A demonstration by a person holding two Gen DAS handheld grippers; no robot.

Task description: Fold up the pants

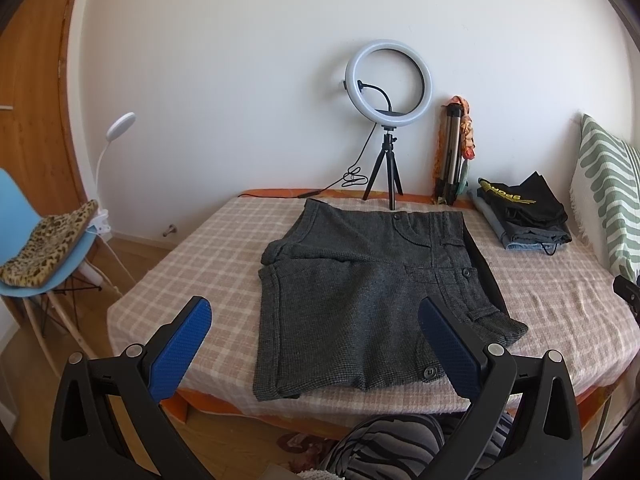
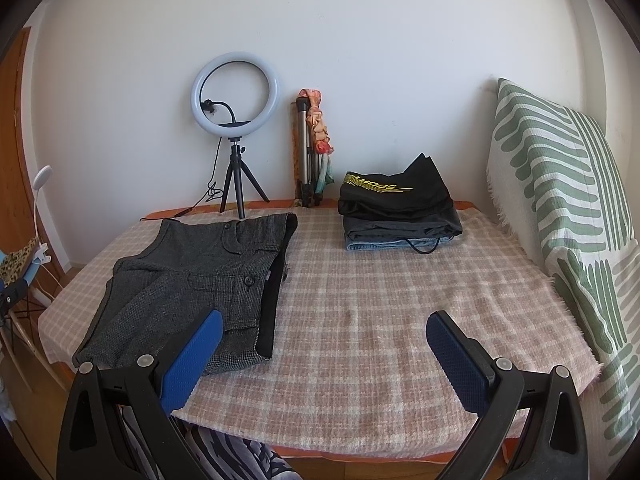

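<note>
Dark grey short pants [image 1: 360, 292] lie flat on the checked blanket, waistband to the right, legs to the left, black lining showing along the waist edge. They also show in the right wrist view [image 2: 200, 276], at the left of the bed. My left gripper [image 1: 316, 320] is open and empty, held above the near edge of the pants. My right gripper [image 2: 324, 332] is open and empty, over bare blanket to the right of the pants. A small black part of the right gripper shows at the far right of the left wrist view [image 1: 626, 288].
The pink checked blanket [image 2: 380, 300] covers the bed. A stack of folded clothes [image 2: 400, 208] sits at the back right. A ring light on a tripod [image 2: 236, 120] and a folded tripod [image 2: 308, 152] stand by the wall. A green striped pillow [image 2: 560, 200] is at right, a blue chair [image 1: 44, 248] at left.
</note>
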